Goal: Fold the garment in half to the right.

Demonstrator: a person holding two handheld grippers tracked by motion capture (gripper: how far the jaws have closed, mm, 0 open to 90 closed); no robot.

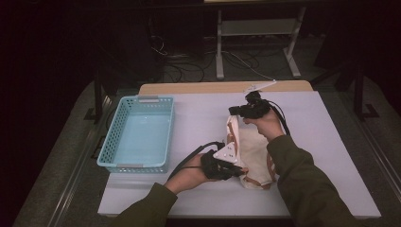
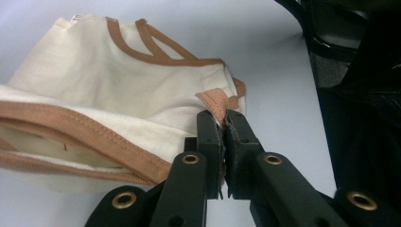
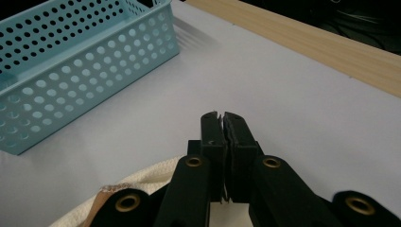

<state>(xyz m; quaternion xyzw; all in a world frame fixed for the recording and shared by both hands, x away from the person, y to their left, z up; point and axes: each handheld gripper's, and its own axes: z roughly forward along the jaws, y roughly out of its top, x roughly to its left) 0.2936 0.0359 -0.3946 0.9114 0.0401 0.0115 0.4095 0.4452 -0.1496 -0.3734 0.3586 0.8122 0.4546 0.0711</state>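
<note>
- Cream cloth garment with tan-brown trim (image 1: 253, 151) is lying on the white desk (image 1: 198, 113), stretched between both hands, long axis running near-to-far.
- Left gripper (image 2: 222, 124) is clenching the tan trim at the near end.
- Right gripper (image 1: 235, 111) is clamped on the far end, jaws closed, lifting it.
- Light blue perforated plastic basket (image 1: 138, 133) is sitting left, apart from the garment, nearer the left hand.

From above, my bench (image 1: 198, 109) sits dimly lit while the room beyond its far edge falls nearly black. My tool cameras are brighter, close parts slightly soft; the basket (image 3: 71, 80) casts a faint shadow.
</note>
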